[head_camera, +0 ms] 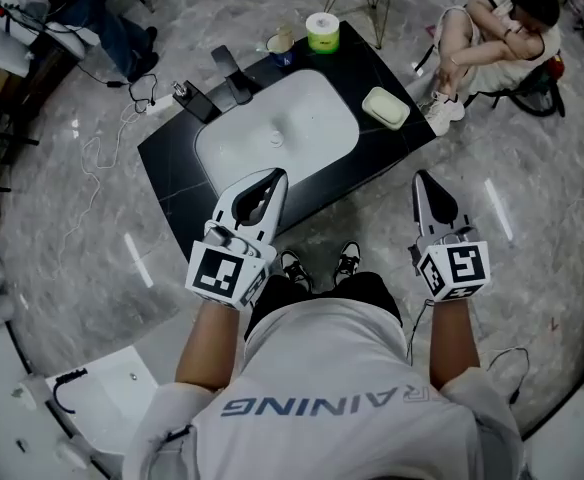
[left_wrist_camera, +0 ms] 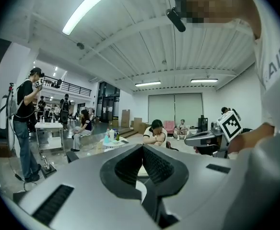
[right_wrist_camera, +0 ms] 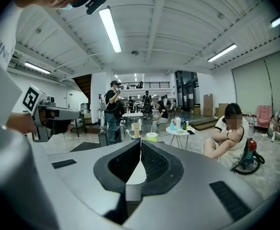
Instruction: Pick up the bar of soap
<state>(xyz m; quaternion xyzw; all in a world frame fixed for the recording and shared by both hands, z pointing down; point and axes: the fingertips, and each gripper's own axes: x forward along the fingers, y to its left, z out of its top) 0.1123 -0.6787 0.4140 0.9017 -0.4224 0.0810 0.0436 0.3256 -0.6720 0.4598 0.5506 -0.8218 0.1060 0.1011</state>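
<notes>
A pale, rounded bar of soap (head_camera: 385,107) lies on the black counter (head_camera: 172,160); left tool (head_camera: 274,175) and right tool (head_camera: 421,178) are pressed together.

The right gripper (right_wrist_camera: 140,145) has its jaws pressed together at the tips, with nothing between them. Just beyond its tips, slightly to the right, stands a green-topped container (right_wrist_camera: 152,136), and slightly to the left a pale cup (right_wrist_camera: 136,129). To the gripper's right a seated person (right_wrist_camera: 228,138) leans on folded arms. To its left hovers the left gripper (right_wrist_camera: 73,113). Farther beyond the tips a standing person (right_wrist_camera: 112,111) faces away.
</notes>
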